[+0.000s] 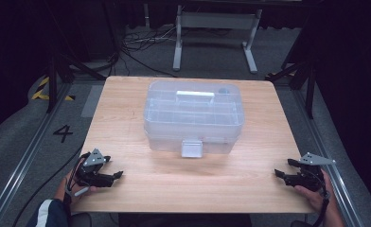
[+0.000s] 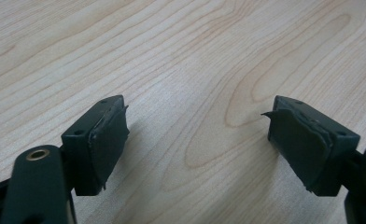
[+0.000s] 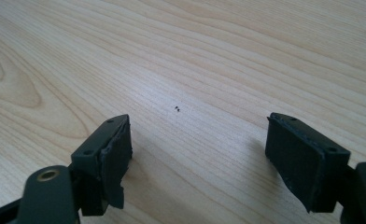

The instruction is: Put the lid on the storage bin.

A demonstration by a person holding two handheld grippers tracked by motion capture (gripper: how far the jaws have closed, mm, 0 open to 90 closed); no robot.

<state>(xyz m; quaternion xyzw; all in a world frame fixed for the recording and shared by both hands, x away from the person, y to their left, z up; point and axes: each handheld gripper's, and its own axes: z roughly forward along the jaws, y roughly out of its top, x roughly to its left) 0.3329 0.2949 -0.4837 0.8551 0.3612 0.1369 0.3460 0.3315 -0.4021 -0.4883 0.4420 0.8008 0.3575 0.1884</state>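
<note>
A clear plastic organiser box with a white handle on its lid and a front latch stands in the middle of the wooden table. My left gripper rests at the table's front left corner, pointing right, well apart from the box. Its jaws stand open over bare wood. My right gripper lies at the front right corner, pointing left. It too is open with nothing between its pads.
Two tiny dark specks lie on the wood ahead of the right gripper. Behind the table are floor cables and a white stand frame. A painted "4" marks the floor at the left.
</note>
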